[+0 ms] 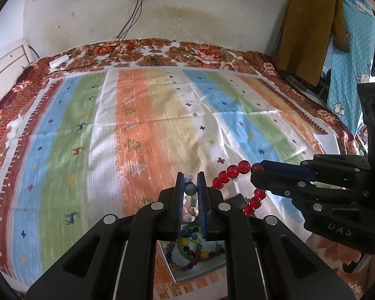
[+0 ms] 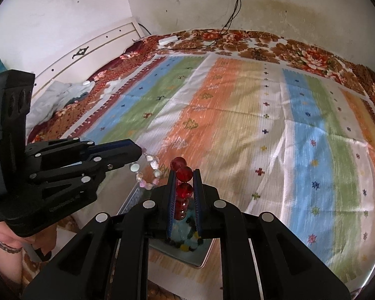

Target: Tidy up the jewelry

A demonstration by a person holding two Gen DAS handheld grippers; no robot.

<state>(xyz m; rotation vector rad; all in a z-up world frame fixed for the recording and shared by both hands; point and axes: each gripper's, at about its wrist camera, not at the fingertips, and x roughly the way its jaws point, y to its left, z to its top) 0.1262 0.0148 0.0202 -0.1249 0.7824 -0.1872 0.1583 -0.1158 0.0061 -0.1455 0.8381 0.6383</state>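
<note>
On the bed [image 1: 162, 115], at its near edge, a tray [image 1: 200, 270] still holds several mixed bead bracelets [image 1: 195, 252]. Above it the left claw [image 1: 190, 190] is closed on a pale bracelet [image 2: 151, 172], the right claw [image 2: 183, 190] on a red bracelet [image 1: 233, 171]; sorting seems only begun.

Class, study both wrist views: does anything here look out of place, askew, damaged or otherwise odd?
Nothing looks spilled or broken. Each gripper holds a bracelet above the tray: the left gripper is shut on the pale bead bracelet, the right gripper on the red bead bracelet. Only the striped cloth looks creased.
</note>
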